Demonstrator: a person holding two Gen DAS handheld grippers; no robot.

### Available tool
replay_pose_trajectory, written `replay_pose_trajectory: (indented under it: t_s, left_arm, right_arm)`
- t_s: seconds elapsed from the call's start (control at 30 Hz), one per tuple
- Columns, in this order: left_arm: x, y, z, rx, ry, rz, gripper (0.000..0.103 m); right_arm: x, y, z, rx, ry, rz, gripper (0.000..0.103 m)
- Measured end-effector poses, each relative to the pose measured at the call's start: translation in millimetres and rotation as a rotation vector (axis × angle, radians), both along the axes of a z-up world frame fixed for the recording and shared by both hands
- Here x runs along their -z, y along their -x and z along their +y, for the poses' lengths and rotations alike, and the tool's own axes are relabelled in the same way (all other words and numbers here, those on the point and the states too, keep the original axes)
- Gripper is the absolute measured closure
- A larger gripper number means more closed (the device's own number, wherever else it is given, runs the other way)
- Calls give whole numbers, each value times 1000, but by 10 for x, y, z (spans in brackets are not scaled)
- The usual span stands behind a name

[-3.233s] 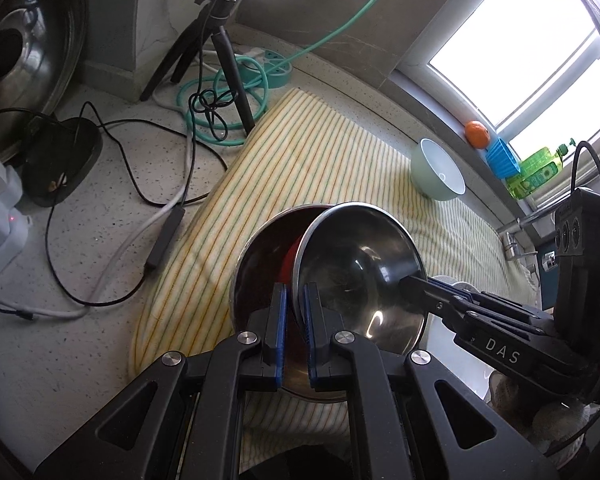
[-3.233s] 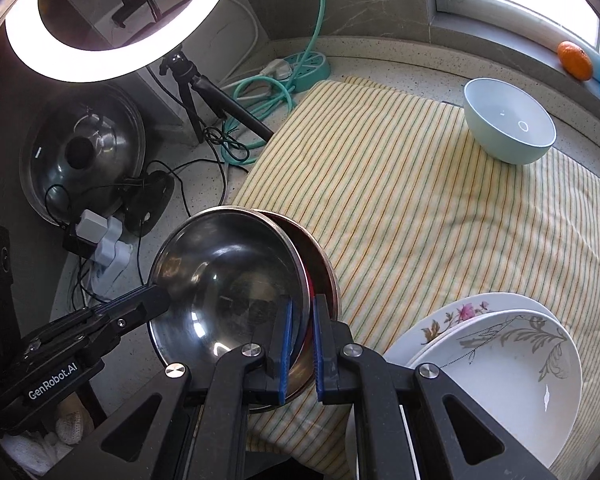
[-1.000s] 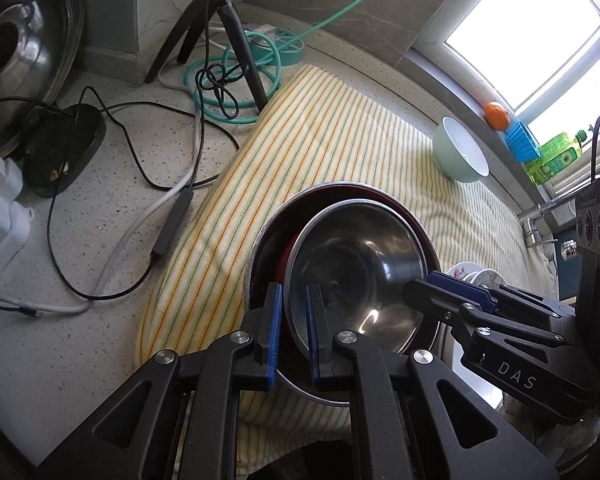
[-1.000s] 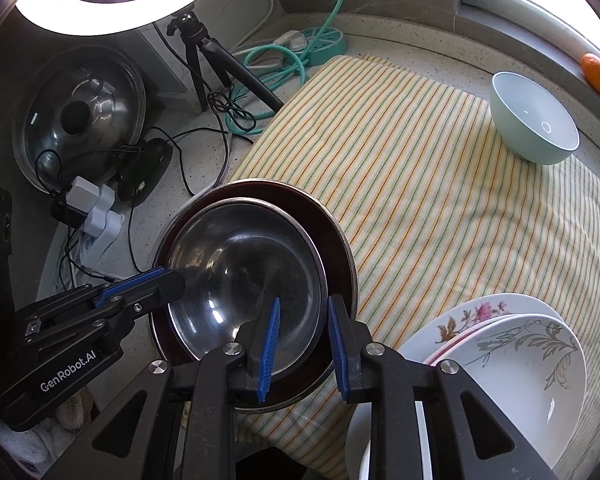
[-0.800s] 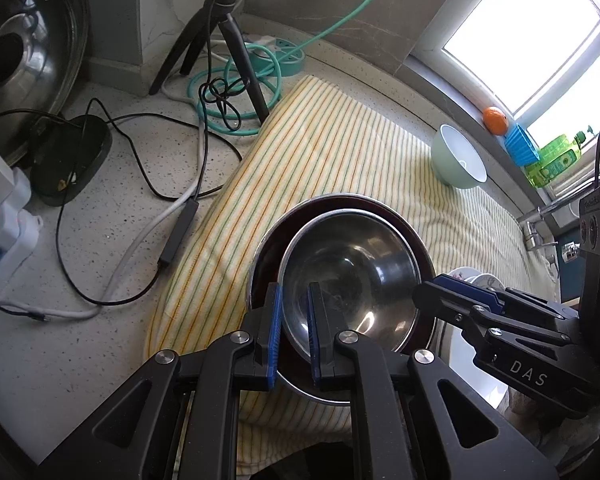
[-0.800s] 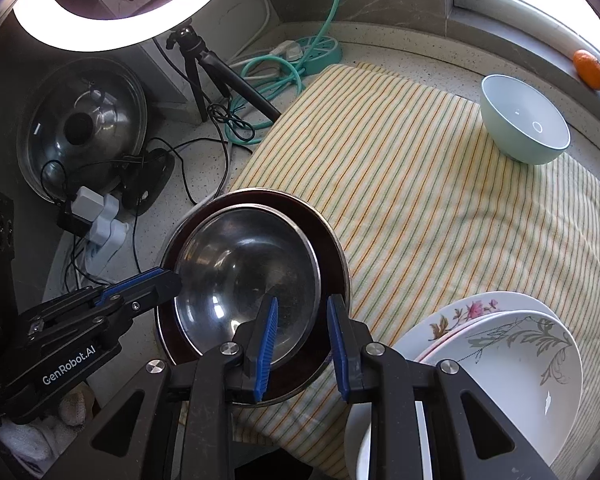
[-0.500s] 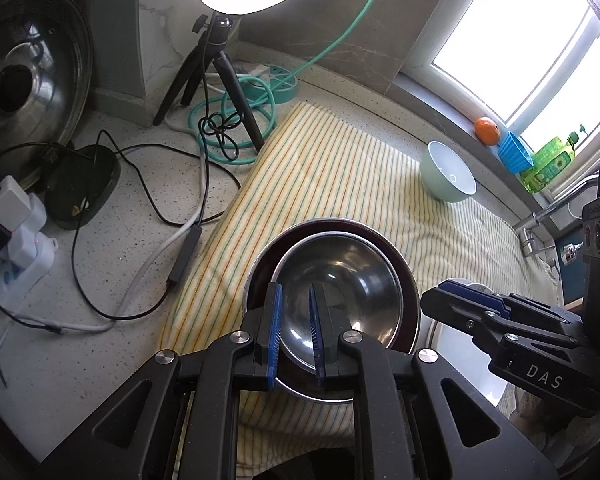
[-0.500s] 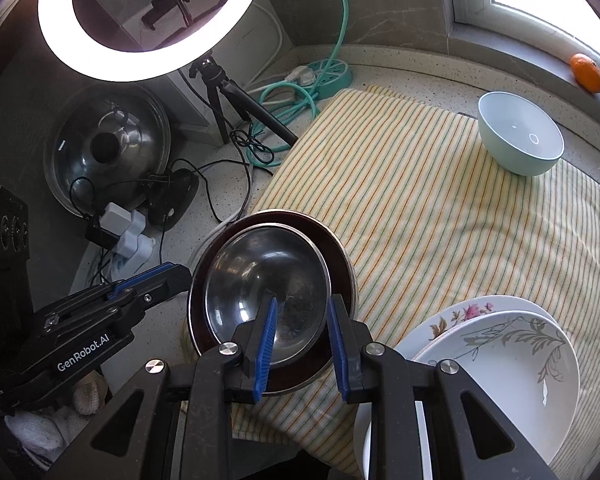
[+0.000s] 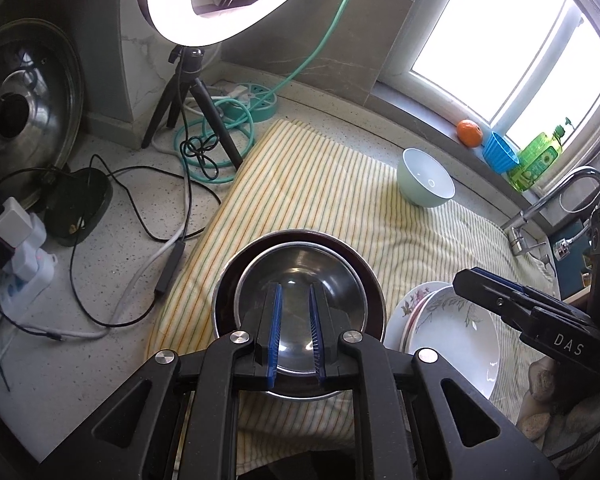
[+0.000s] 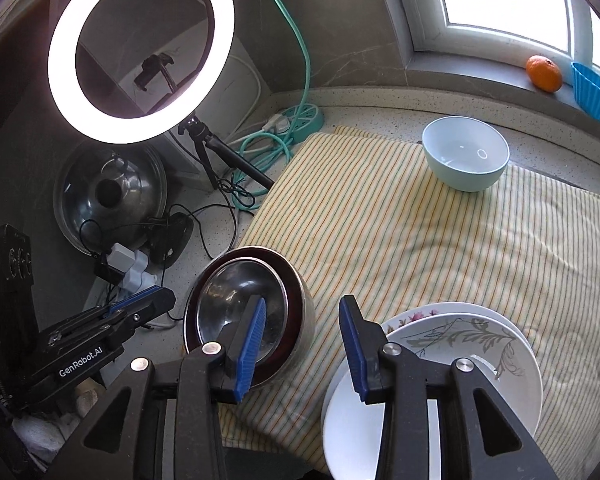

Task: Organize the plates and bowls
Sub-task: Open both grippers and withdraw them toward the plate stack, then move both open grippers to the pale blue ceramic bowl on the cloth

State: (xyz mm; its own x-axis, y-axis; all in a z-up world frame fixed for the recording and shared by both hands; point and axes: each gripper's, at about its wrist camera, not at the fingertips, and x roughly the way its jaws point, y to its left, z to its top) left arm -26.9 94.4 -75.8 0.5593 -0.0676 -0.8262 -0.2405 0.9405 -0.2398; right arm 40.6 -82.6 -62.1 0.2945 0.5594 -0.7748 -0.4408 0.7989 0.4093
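Right claw point(image 10: 302, 316) opening, empty; left claw point(image 9: 294, 304) narrow, gripping nothing

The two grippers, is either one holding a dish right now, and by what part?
Neither. The left gripper has a visible gap with nothing between; the right gripper is opening, empty, above the steel bowl.

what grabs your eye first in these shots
The glowing ring light on its tripod dominates the back left corner. Below it, a steel bowl sits nested in a larger dark-lined bowl on the striped towel, beside stacked floral plates, with a pale blue bowl near the window.
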Motion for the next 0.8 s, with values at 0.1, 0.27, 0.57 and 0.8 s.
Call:
replay_pose_trajectory:
  t_s: [0.1, 0.27, 0.57, 0.8]
  left_arm:
    - [-2, -19, -51, 2, 5, -2, 90]
    - [13, -92, -174, 18, 16, -1, 88]
    - [-10, -274, -487, 61, 27, -10, 88]
    - [-58, -453, -719, 66, 13, -23, 68]
  right_arm:
    - [-39, -1, -167, 27, 5, -24, 66]
    - [-101, -6, -479, 71, -28, -68, 57]
    - [-95, -100, -941, 119, -27, -62, 54]
    - [-151, -294, -1222, 104, 57, -78, 54]
